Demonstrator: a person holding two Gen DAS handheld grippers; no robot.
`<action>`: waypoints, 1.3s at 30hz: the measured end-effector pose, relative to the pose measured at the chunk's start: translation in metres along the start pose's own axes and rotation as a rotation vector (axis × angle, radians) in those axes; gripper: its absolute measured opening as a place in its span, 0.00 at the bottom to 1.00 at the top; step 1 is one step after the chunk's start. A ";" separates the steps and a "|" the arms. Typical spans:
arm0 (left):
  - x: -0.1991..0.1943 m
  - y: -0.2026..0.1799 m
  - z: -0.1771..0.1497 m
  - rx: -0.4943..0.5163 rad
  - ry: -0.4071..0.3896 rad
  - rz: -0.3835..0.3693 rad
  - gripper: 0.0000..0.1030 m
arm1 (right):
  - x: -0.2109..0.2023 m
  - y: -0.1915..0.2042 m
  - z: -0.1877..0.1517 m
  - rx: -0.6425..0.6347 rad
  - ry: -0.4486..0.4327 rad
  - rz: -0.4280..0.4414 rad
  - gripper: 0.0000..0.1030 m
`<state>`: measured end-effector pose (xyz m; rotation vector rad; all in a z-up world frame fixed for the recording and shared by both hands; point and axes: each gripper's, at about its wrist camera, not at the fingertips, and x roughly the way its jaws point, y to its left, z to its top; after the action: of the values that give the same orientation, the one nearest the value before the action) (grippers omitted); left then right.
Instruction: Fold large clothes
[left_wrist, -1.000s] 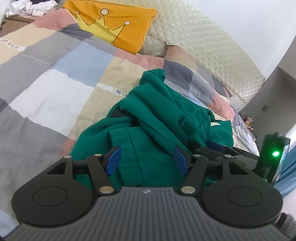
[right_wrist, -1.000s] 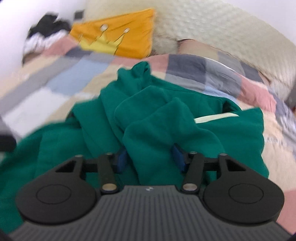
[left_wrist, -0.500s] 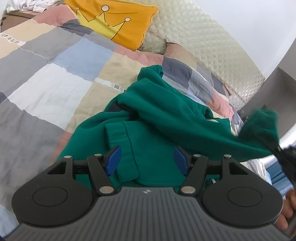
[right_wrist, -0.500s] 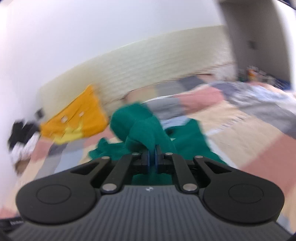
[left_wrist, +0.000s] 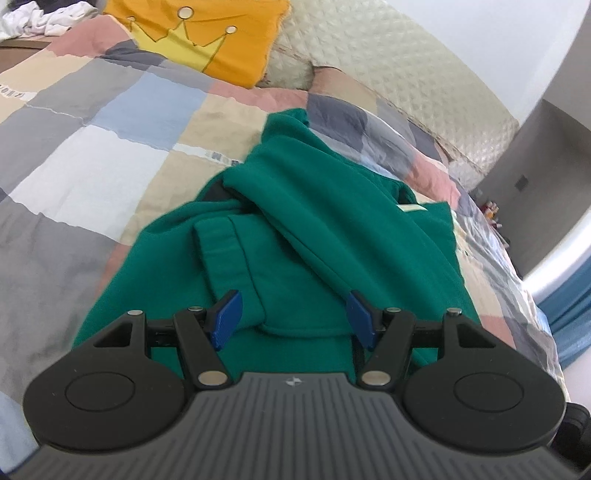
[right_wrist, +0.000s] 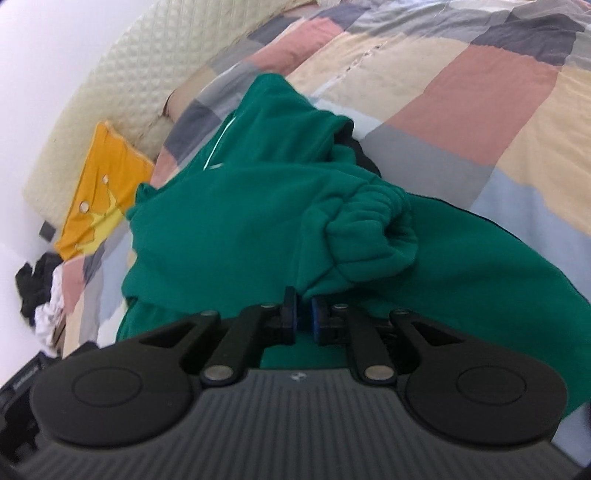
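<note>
Crumpled on the patchwork quilt below the orange crown cushion, the soft, thick green fleece sweatshirt looks limp and bulky, best taken by cuffs or hem: right gripper pinches a bunched sleeve cuff, left gripper gapes wide over it.

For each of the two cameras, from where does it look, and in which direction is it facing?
Left wrist: sits on the left gripper, low over the green garment, facing the orange crown pillow and headboard; its jaws are wide open.
Right wrist: sits on the right gripper, tilted, looking along the patchwork bed cover; its jaws pinch a bunched green fold.
Shared: garment, bed cover, pillow, headboard.
</note>
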<state>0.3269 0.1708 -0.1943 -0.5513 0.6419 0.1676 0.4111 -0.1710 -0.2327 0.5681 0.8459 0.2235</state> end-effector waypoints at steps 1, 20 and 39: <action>-0.001 -0.002 -0.001 0.006 -0.002 -0.008 0.66 | -0.001 0.000 0.000 -0.007 0.012 0.014 0.13; -0.005 -0.049 -0.024 0.159 -0.015 0.026 0.66 | -0.001 -0.054 0.039 0.002 -0.049 0.129 0.62; 0.000 -0.048 -0.031 0.169 0.021 0.010 0.66 | 0.005 -0.044 0.042 -0.131 -0.150 0.027 0.24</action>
<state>0.3262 0.1135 -0.1939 -0.3876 0.6719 0.1155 0.4450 -0.2216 -0.2380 0.4678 0.6739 0.2556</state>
